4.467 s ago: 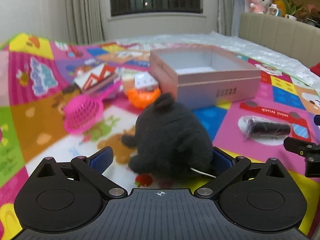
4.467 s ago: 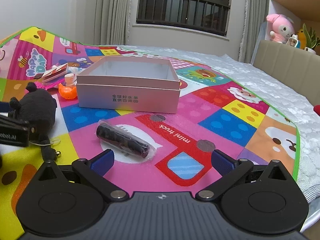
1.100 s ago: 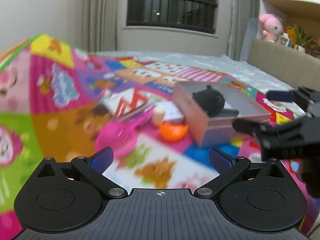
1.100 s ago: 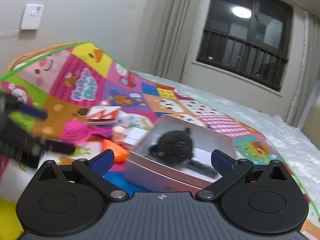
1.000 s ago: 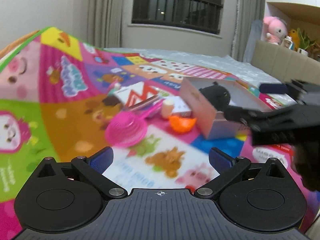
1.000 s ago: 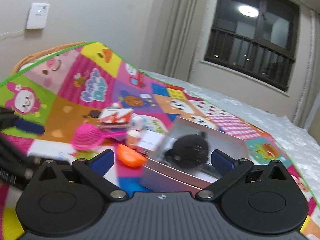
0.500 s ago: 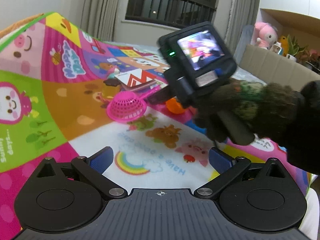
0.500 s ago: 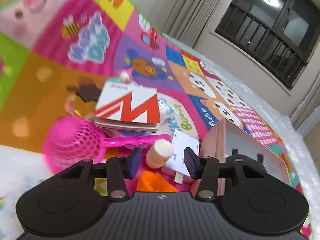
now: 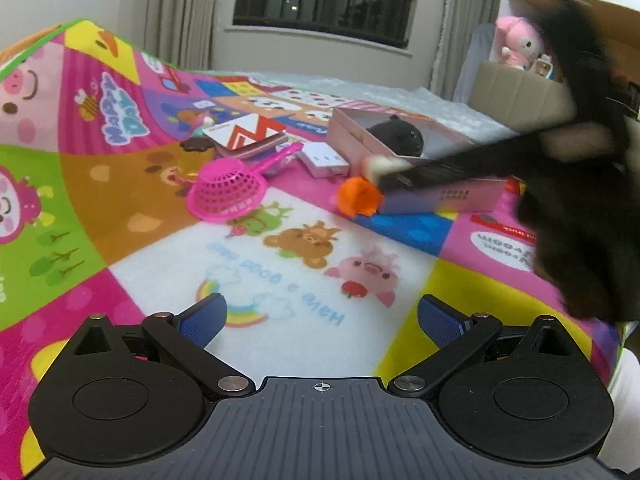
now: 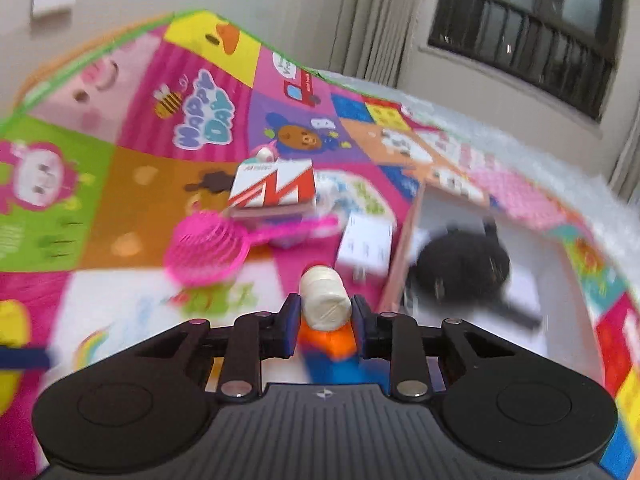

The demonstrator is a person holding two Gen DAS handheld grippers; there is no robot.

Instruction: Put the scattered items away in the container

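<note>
My right gripper [image 10: 325,320] is shut on the orange toy with a cream cap [image 10: 325,300], held above the mat just left of the pink box [image 10: 404,256]. In the left wrist view the same toy [image 9: 358,196] hangs from the right gripper's fingers [image 9: 440,170] in front of the box [image 9: 352,130]. The black plush [image 10: 460,268] and a dark tube lie inside the box. My left gripper [image 9: 320,320] is open and empty, low over the mat.
A pink strainer [image 9: 228,192], a red-and-white booklet [image 9: 244,134] and a white adapter [image 9: 324,160] lie on the colourful play mat [image 9: 120,184] left of the box. A beige headboard with plush toys [image 9: 520,46] stands at the back right.
My right gripper has shut on the orange toy and lifted it toward the box. My left gripper has drawn back, staying open.
</note>
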